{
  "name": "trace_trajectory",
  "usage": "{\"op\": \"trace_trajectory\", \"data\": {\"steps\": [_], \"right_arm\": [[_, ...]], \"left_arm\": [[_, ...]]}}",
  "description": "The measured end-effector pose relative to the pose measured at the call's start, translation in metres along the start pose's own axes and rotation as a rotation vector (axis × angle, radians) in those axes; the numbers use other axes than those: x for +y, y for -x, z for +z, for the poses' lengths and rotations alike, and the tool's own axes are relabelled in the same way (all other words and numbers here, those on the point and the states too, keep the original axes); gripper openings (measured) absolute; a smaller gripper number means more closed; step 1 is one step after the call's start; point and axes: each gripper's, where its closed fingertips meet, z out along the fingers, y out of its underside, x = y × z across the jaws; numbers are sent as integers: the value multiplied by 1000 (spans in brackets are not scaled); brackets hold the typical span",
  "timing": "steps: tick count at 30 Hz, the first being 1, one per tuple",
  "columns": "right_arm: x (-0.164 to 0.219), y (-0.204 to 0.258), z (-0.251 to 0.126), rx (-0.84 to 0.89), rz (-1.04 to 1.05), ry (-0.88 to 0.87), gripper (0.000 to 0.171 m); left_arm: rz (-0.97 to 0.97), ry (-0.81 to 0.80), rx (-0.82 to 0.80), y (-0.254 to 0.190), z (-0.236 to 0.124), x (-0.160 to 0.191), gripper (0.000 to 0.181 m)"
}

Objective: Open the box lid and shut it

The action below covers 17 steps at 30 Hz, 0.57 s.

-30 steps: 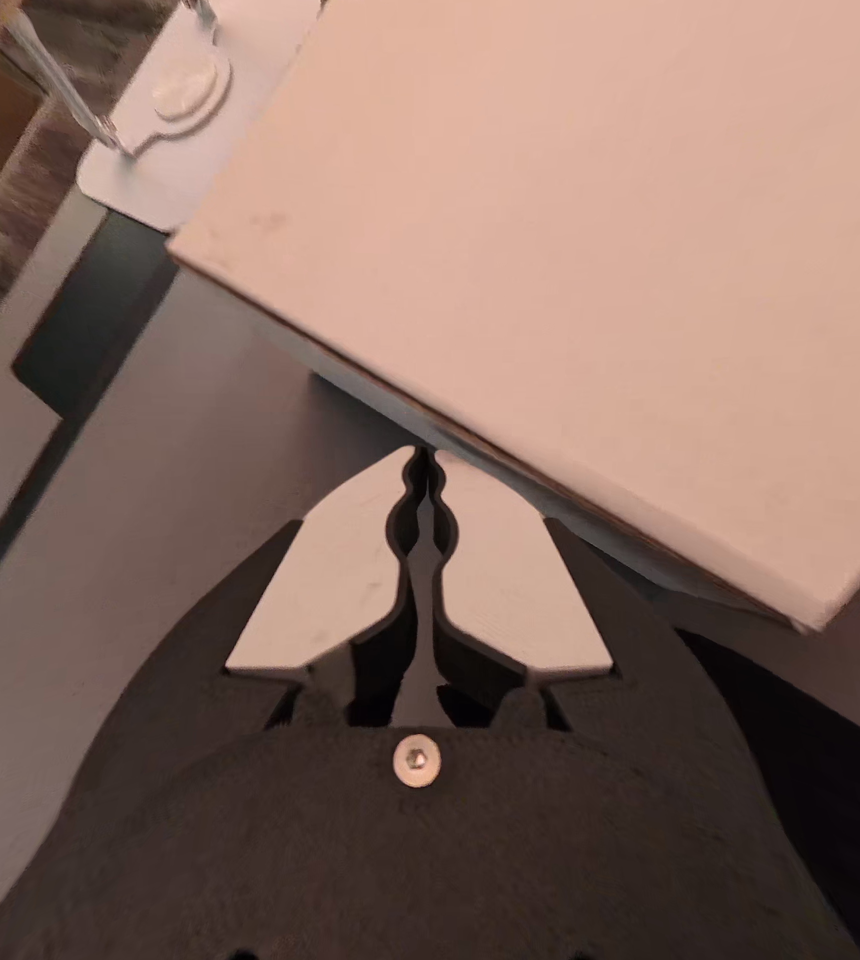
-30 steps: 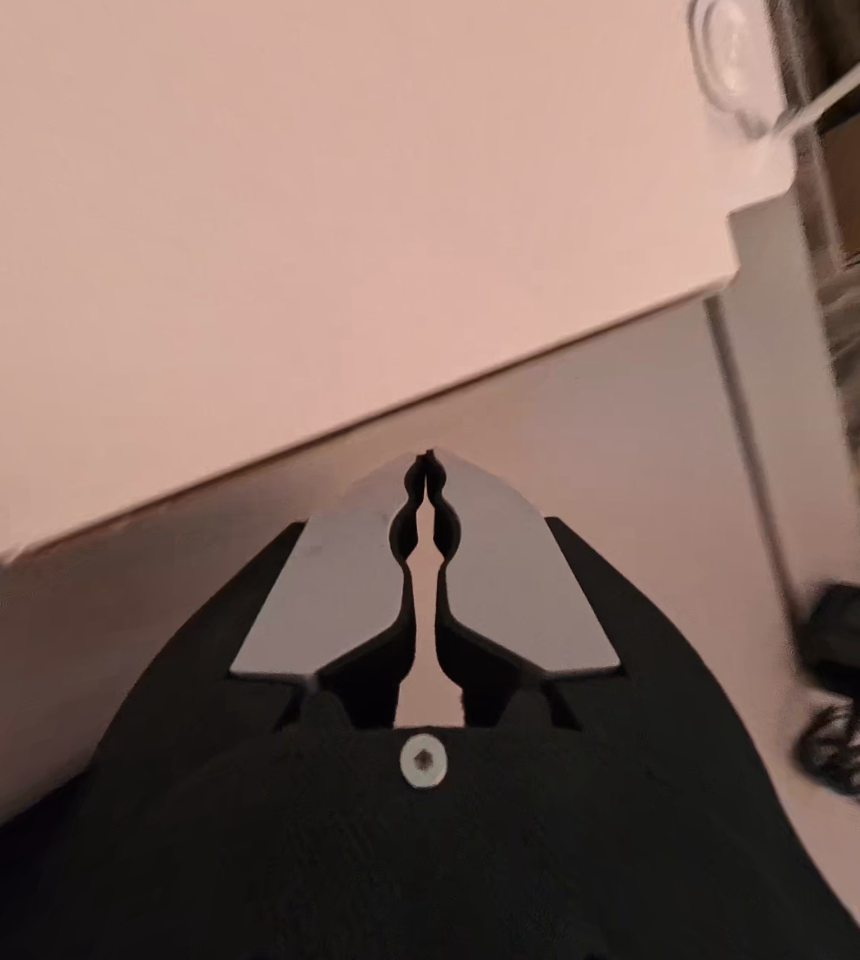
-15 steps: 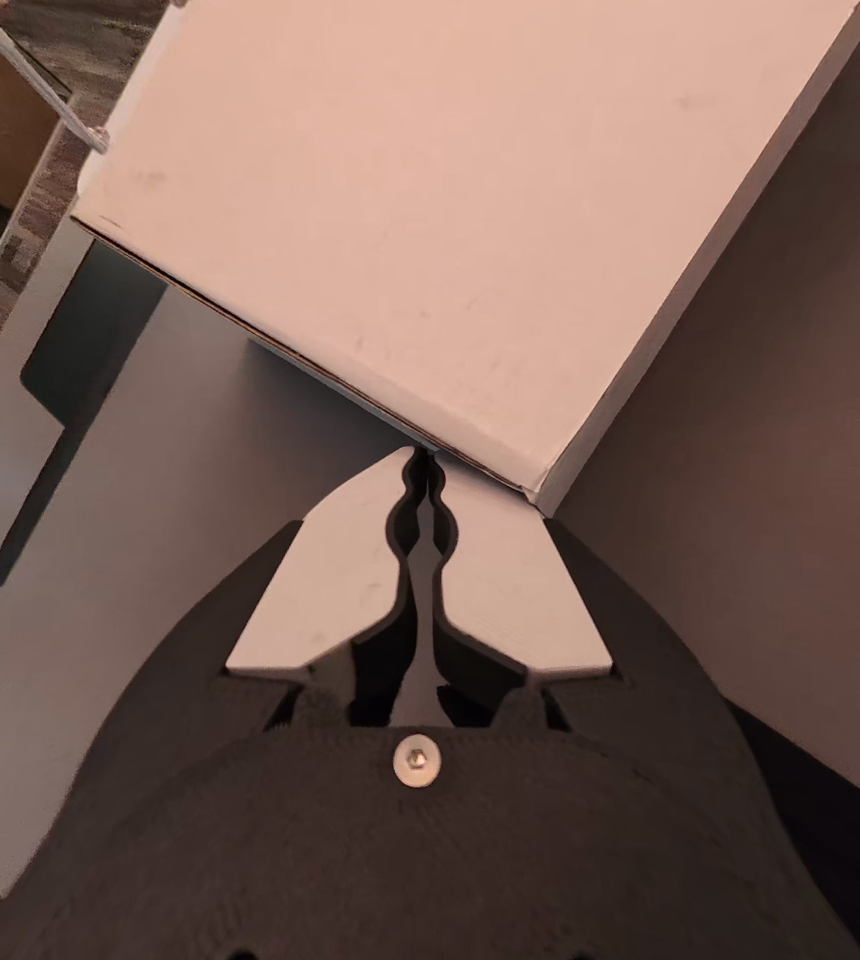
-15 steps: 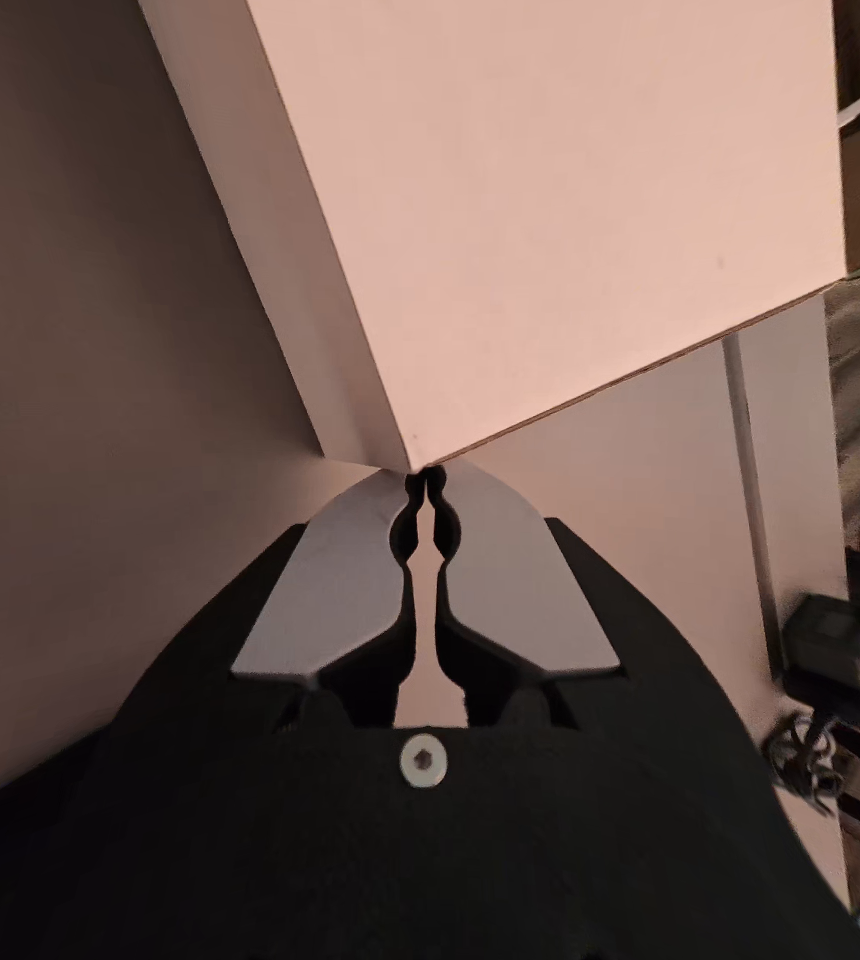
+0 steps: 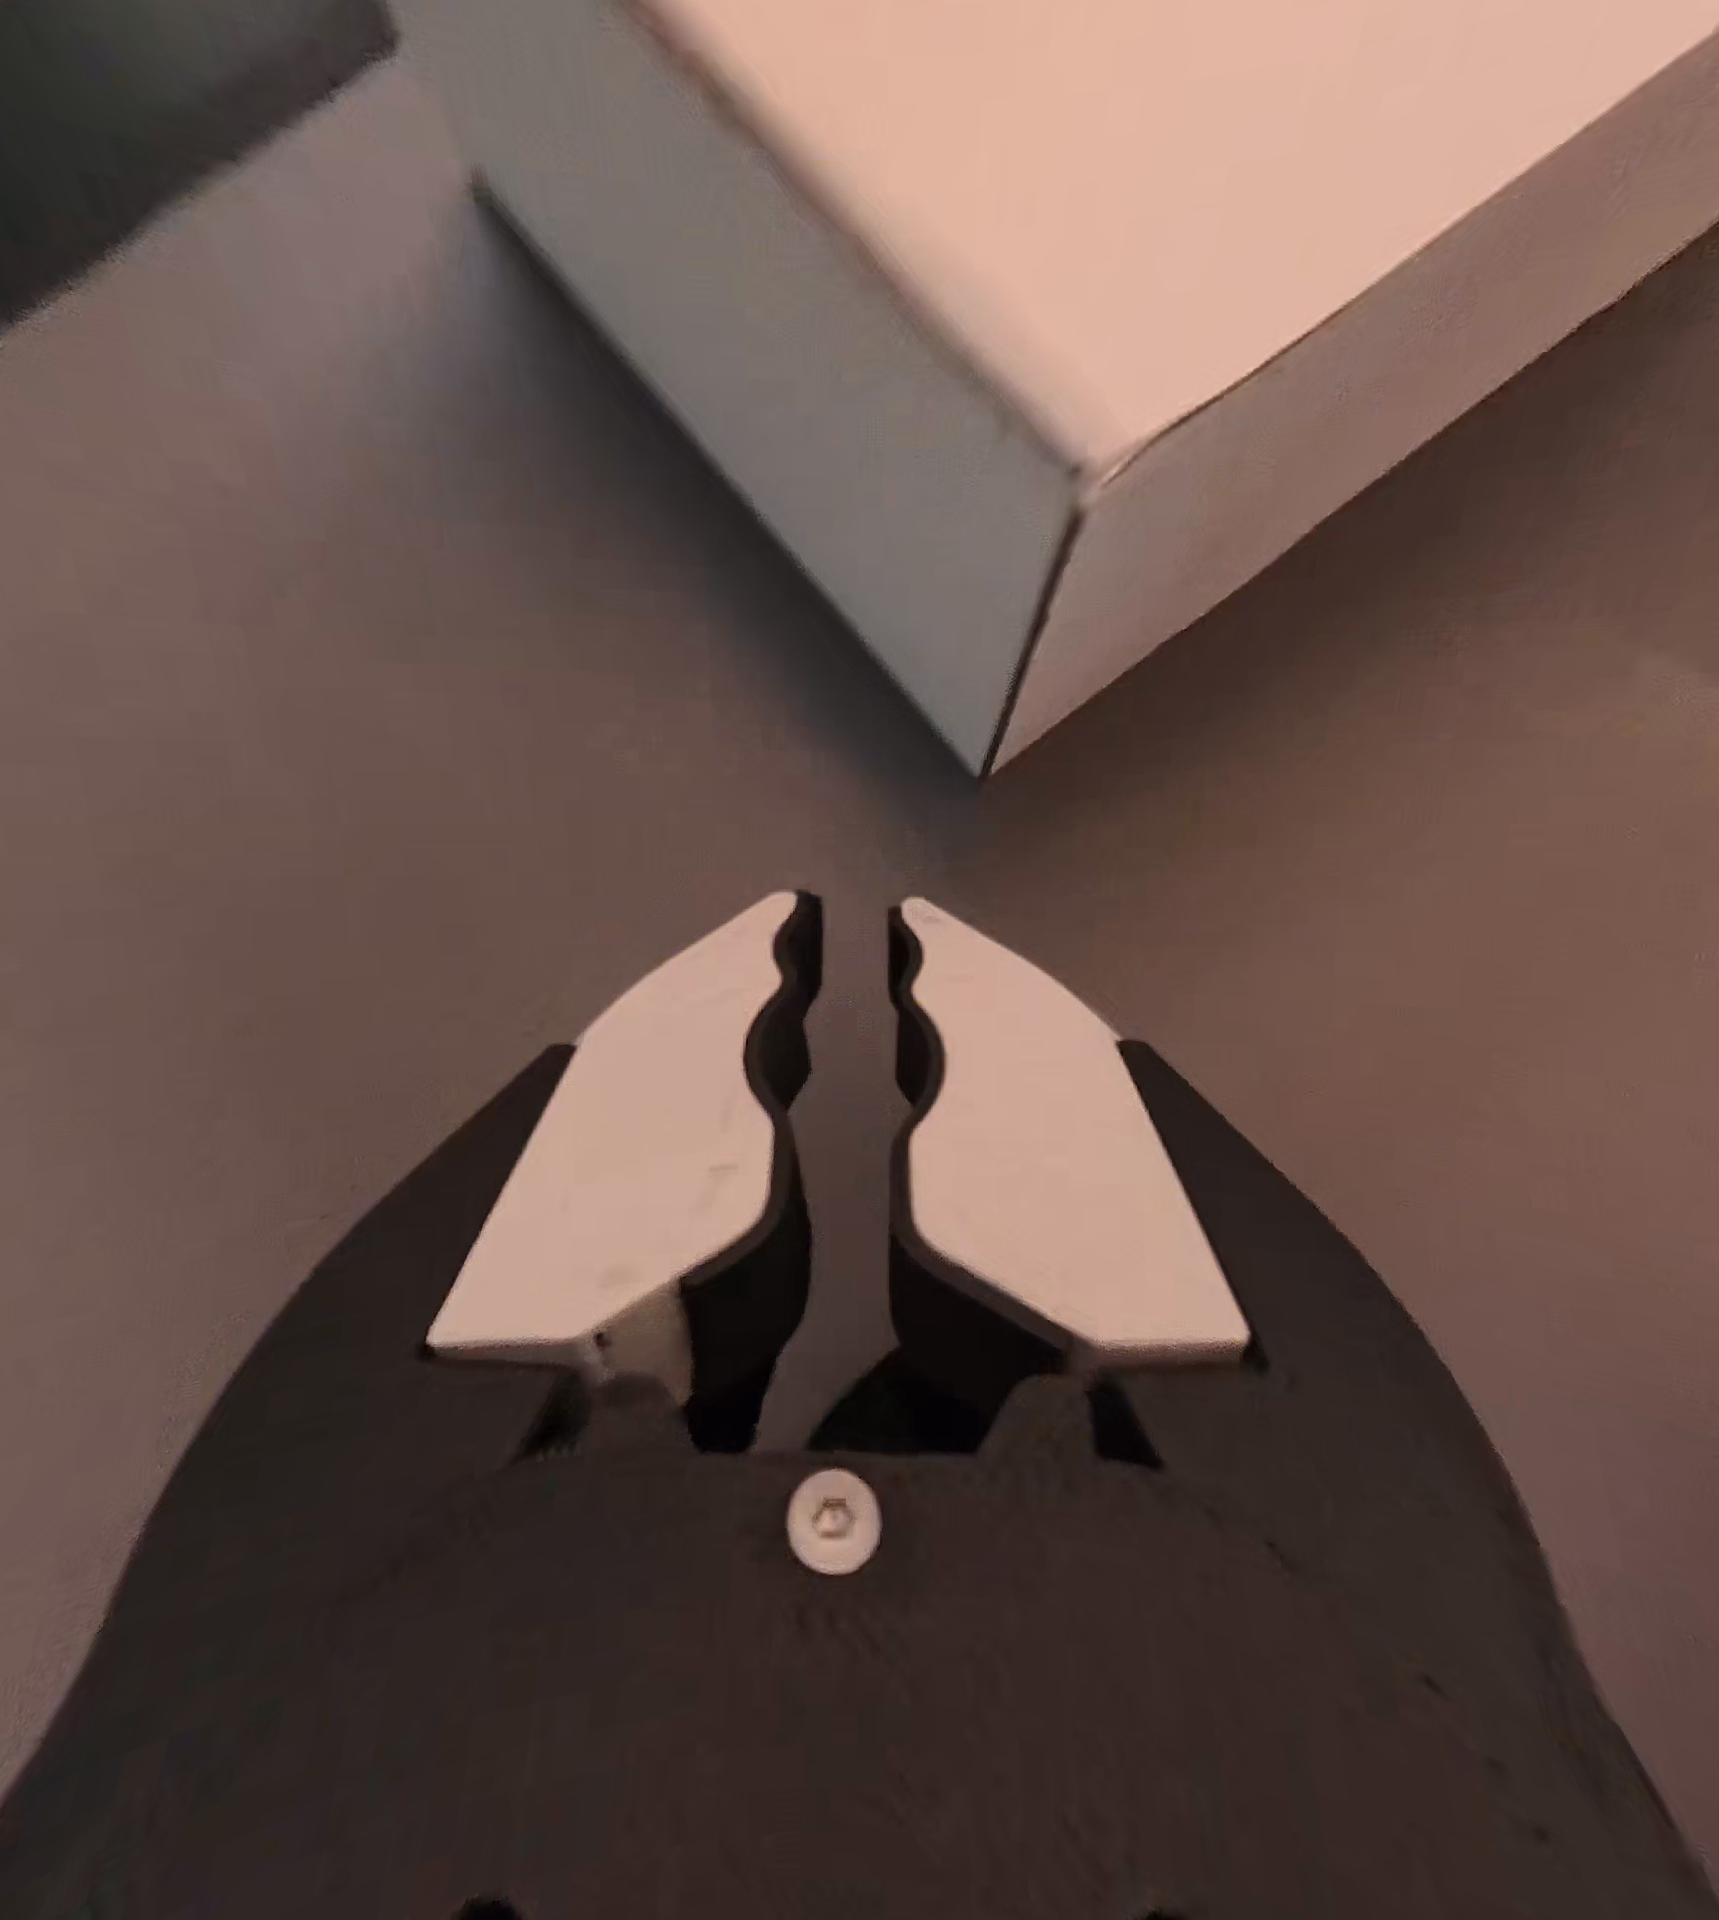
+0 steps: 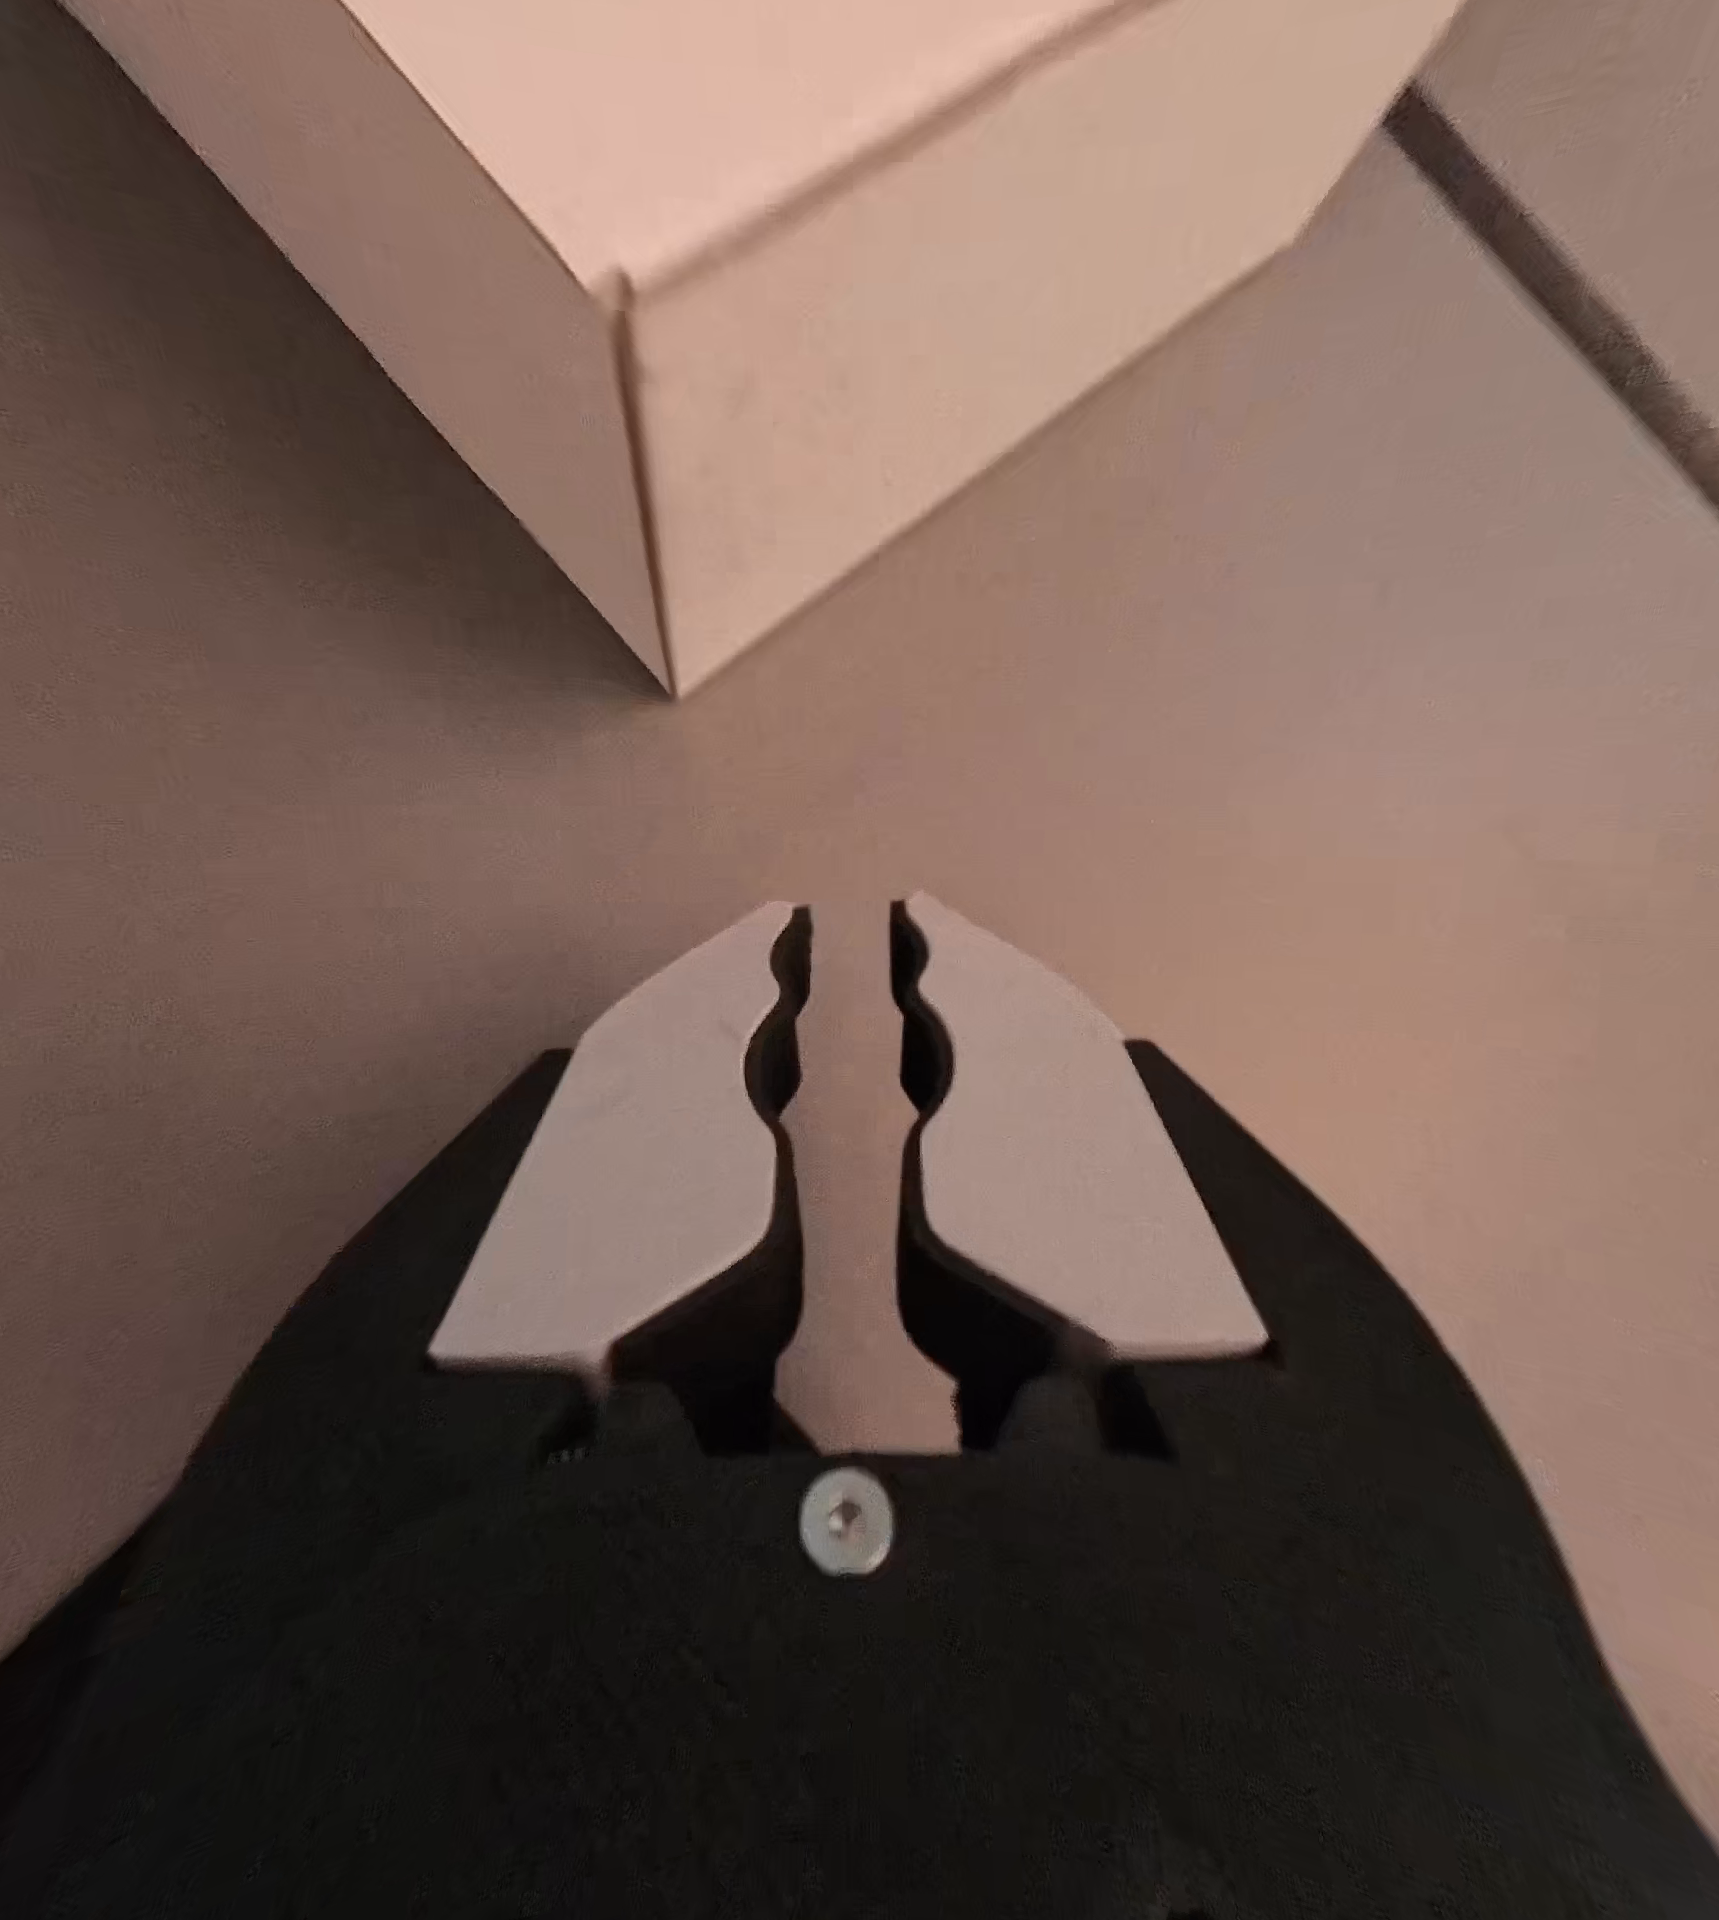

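Note:
A white cardboard box (image 5: 1094, 239) sits on the table with its lid (image 6: 709, 114) down flat. In the left wrist view its near corner points at my left gripper (image 5: 853, 914), which is slightly open, empty, and a short way back from the corner. In the right wrist view another corner of the box (image 6: 834, 416) points at my right gripper (image 6: 850, 914), which is also slightly open, empty, and clear of the box. Neither gripper touches the box.
The pale table top (image 5: 263, 831) surrounds the box. A dark patch (image 5: 86, 177) lies at the far left in the left wrist view. A dark seam (image 6: 1613, 374) crosses the table at the right in the right wrist view.
Both grippers were shut on the lid's raised front edge. The lid came down onto the box. Both grippers have let go, opened a little, and drawn back from the corners.

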Motion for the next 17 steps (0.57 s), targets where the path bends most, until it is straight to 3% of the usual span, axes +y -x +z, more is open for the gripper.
{"op": "trace_trajectory", "data": {"steps": [1, 3, 6, 10, 17], "right_arm": [[10, -2, 4, -24, 31, 47, 20], [13, -5, 13, -71, 89, 56, 29], [7, -25, 26, 1, 164, -36, 45], [13, -61, 34, 129, 350, -116, 93], [27, -87, 53, 271, 430, -63, 108]], "left_arm": [[-23, 29, -5, 5, 2, 5, 16], [-51, 77, -21, 18, 10, 10, 34], [-111, 81, 39, 28, 31, 13, 73], [-179, 50, -64, 60, 52, 21, 120], [-234, -25, -175, 78, 60, 19, 131]]}}
